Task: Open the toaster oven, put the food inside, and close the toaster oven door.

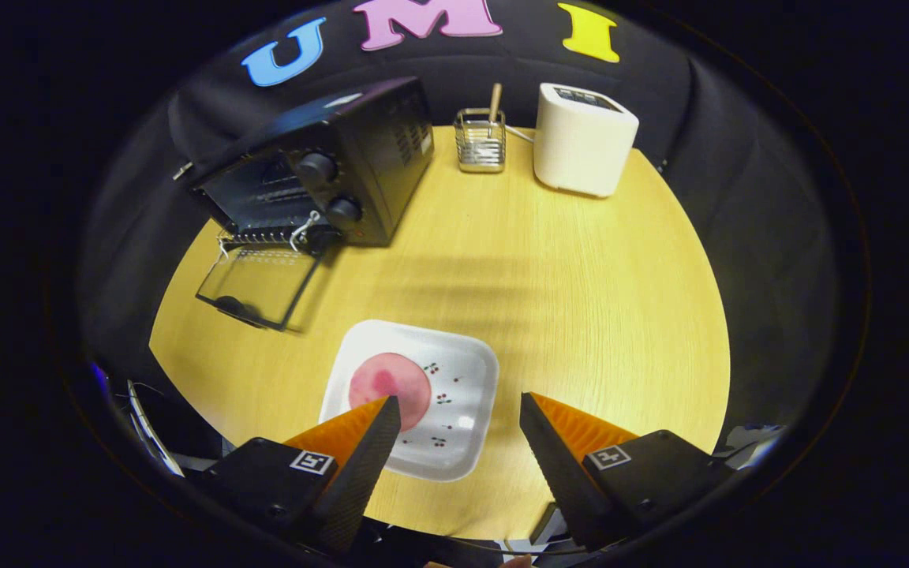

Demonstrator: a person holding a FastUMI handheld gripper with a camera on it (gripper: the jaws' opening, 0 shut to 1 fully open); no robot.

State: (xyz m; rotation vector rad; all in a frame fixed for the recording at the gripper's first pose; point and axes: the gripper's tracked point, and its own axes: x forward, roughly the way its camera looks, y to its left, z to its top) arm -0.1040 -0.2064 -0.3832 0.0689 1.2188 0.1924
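Note:
A black toaster oven [320, 170] stands at the far left of the round wooden table, its glass door [257, 285] folded down flat and open. A white square plate [454, 394] with small cherry prints lies just ahead of my fingers. On it rests a round pink slice of food [387, 385], partly covered by my left fingertip. My gripper [458, 404] hovers open above the plate's near half, nothing between its fingers.
A wire utensil holder [480, 140] with a wooden handle stands at the back of the table [581, 315], next to a white toaster-like appliance [582, 138]. Bare wood lies between the plate and the oven.

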